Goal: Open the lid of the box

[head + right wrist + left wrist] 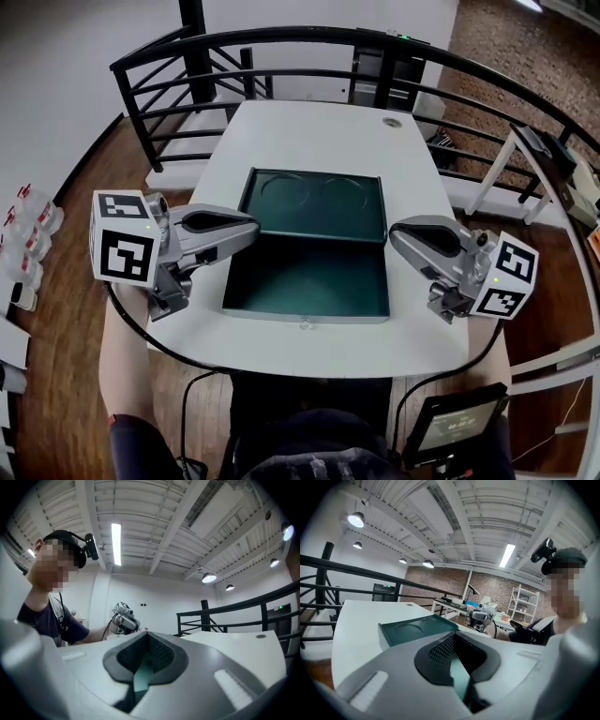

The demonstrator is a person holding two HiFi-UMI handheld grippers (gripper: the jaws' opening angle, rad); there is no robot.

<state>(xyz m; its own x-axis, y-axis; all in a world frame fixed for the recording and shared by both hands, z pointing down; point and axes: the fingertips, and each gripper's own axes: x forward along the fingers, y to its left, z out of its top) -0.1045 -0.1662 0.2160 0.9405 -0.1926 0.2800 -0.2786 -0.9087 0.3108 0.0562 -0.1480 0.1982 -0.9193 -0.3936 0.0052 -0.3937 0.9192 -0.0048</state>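
Far left, past the surface's edge: a few small bottles (pixel 28 234) on the floor, blurry.

Left gripper (pixel 246 228) is held low over the surface (pixel 309 131), marker cube toward the left, tip pointing right and just reaching the box's left edge about where lid meets base. In the left gripper view, left gripper (pixel 458 660) has its tongs narrow, almost together. Nothing is clamped and only a thin green strip shows through the slit.

Centre: the box (pixel 305 281) sits in the middle of the white surface, dark green, fully open. The lid (pixel 314 204) lies flat on the far side, inside facing up, with two faint round marks in it. It joins the base along the middle line. The base is on the near side, with a small latch (pixel 305 322) on its near wall. The left gripper view shows the lid (pixel 410 632) from its left edge.

Right gripper (pixel 397 234) mirrors the left one, its tip pointing left at the box's right edge by the same join. In the right gripper view, right gripper (pixel 143 667) also has its tongs narrow, gripping nothing, with a green sliver in the gap.

A black railing (pixel 281 42) curves round the far side. Near right, a dark screen (pixel 455 427) sits below the surface's edge. The person (pixel 49 616) shows in both gripper views.
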